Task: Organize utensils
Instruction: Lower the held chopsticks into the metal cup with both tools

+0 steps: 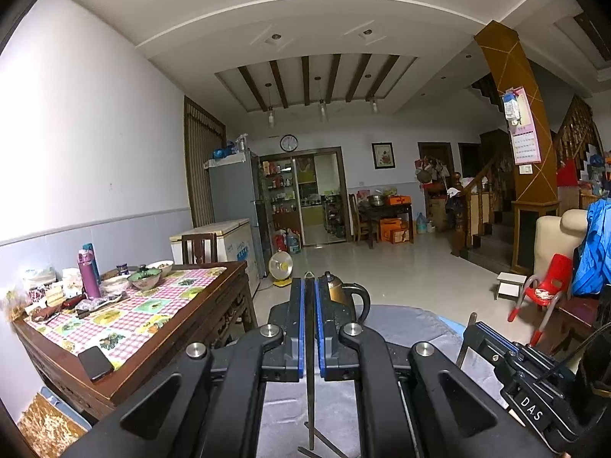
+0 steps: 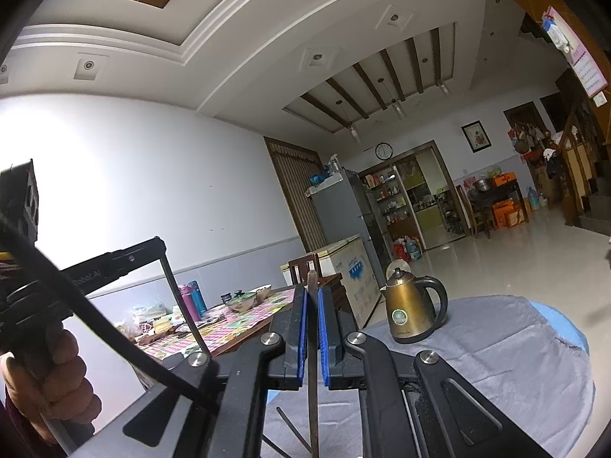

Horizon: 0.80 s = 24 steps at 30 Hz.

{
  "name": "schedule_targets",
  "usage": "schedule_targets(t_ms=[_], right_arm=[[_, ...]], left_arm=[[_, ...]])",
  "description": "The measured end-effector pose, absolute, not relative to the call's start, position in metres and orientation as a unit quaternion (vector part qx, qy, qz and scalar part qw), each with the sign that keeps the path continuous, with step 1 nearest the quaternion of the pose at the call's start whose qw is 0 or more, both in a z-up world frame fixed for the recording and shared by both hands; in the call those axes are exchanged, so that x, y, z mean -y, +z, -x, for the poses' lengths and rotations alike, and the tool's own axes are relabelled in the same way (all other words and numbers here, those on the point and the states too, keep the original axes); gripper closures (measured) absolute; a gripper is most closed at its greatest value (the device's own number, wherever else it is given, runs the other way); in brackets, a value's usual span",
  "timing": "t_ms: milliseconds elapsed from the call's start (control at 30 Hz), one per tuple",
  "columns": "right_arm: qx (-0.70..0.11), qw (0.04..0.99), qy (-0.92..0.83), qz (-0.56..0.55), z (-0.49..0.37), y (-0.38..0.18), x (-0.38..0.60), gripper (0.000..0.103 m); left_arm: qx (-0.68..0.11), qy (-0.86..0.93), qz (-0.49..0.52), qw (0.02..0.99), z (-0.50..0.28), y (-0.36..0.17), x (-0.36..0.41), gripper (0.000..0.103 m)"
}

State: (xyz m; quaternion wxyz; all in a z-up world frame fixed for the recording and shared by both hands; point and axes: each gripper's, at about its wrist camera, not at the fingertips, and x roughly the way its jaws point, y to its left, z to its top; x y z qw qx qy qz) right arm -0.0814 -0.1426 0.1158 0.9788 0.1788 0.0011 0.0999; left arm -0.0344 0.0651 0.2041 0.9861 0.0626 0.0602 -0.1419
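Note:
My left gripper [image 1: 309, 286] is shut on a dark chopstick [image 1: 310, 389] that runs upright between its blue pads and down below them. My right gripper [image 2: 312, 294] is shut on another dark chopstick [image 2: 313, 393], its tip sticking out above the pads. More dark sticks [image 2: 290, 429] lie on the grey cloth [image 2: 496, 351] below the right gripper. In the right wrist view the left gripper [image 2: 168, 290] shows at the left with its chopstick hanging down. In the left wrist view the right gripper [image 1: 471, 328] shows at the lower right.
A gold kettle [image 2: 410, 313] stands on the cloth-covered round table. A wooden dining table [image 1: 126, 316] with a checkered cloth, bowls and bottles stands to the left. A red child's chair [image 1: 542, 290] is at the right. Tiled floor lies beyond.

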Motion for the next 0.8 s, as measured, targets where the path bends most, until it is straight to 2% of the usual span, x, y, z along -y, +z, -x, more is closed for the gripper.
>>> schedule_targets(t_ms=[800], right_arm=[[0.001,0.976,0.087,-0.2,0.083,0.111,0.155,0.097]], left_arm=[[-0.082,-0.164,-0.013,0.983,0.031,0.189,-0.073,0.098]])
